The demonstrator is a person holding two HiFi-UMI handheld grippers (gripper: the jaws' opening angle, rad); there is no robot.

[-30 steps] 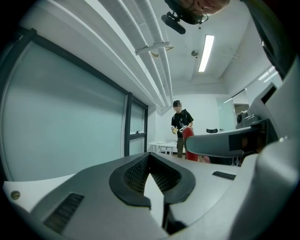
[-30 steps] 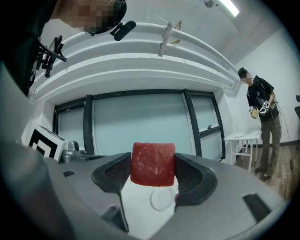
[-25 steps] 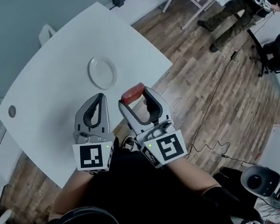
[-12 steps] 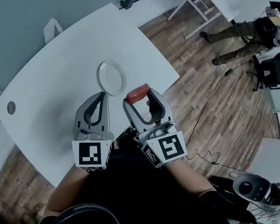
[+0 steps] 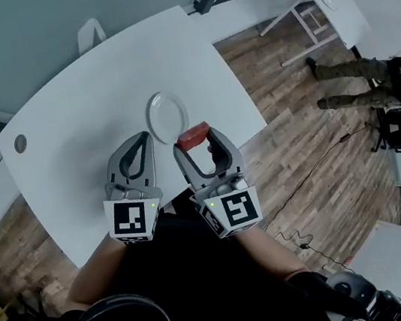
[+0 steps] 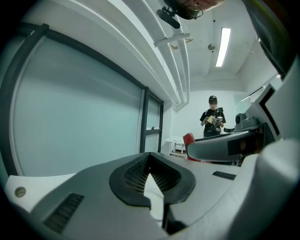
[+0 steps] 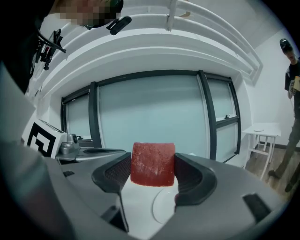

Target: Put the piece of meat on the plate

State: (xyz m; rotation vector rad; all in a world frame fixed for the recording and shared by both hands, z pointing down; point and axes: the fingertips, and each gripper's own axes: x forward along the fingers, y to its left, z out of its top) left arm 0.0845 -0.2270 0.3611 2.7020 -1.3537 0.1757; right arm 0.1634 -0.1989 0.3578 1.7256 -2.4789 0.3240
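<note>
We count two tools, one piece of meat, one plate and one worktop under them. The right tool [image 5: 196, 141] has its jaws closed on the piece of meat [image 5: 191, 134], a red block pinched at the fingertips and held above the white worktop [image 5: 76, 100]. The left tool [image 5: 140, 140] sits just beside it at 9 o'clock, with its jaws together and nothing between them.

In the head view, the meat hangs at about 5 o'clock of the round white plate [image 5: 165, 113], over its rim, and the left tool's tip points at the plate's 7 o'clock edge.

Only the right tool's view shows both jaw pads pressed flat on the meat's two sides, with part of the plate directly beneath. Only the left tool's view shows one person [image 6: 213, 117] standing across the room at 1 o'clock.
</note>
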